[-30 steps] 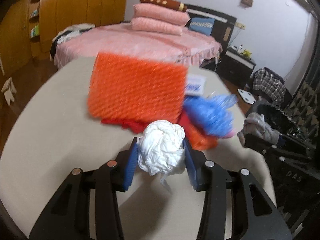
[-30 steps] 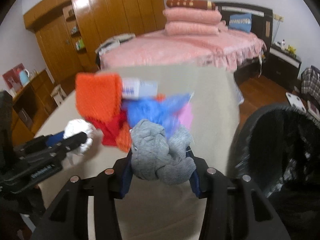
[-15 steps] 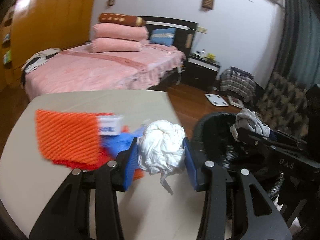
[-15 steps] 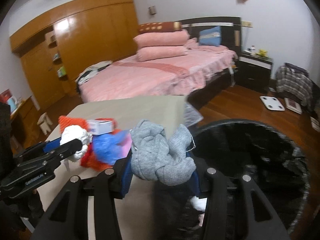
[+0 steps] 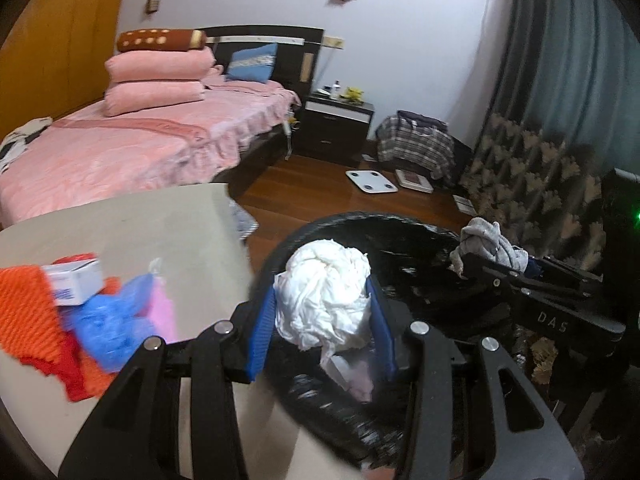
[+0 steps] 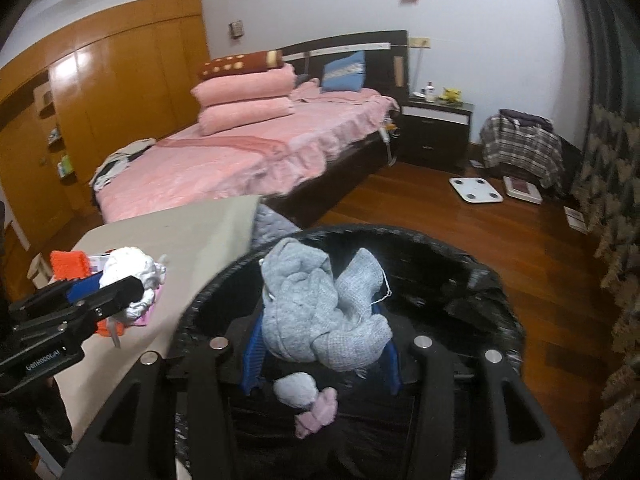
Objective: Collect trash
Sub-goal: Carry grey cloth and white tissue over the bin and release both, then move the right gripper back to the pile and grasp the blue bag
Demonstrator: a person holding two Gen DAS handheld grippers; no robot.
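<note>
My left gripper (image 5: 322, 320) is shut on a crumpled white paper ball (image 5: 326, 296) and holds it over the near rim of the black-lined trash bin (image 5: 400, 228). My right gripper (image 6: 322, 340) is shut on a grey knitted rag (image 6: 320, 308) and holds it above the open bin (image 6: 480, 276). Some pale trash (image 6: 308, 398) lies inside the bin. On the beige table (image 5: 140, 228), orange mesh (image 5: 24, 312), a blue bag (image 5: 108, 320), a pink piece (image 5: 164, 312) and a small white box (image 5: 74, 280) lie in a heap.
The bin stands on the wooden floor (image 6: 420, 208) at the table's right edge. A pink bed (image 6: 224, 160) lies behind the table. A nightstand (image 6: 436, 132), a white scale (image 6: 474, 190) and a patterned armchair (image 5: 532, 176) stand beyond.
Both grippers swung right from over the table to over the bin, each still holding its item. The heap on the table has not moved.
</note>
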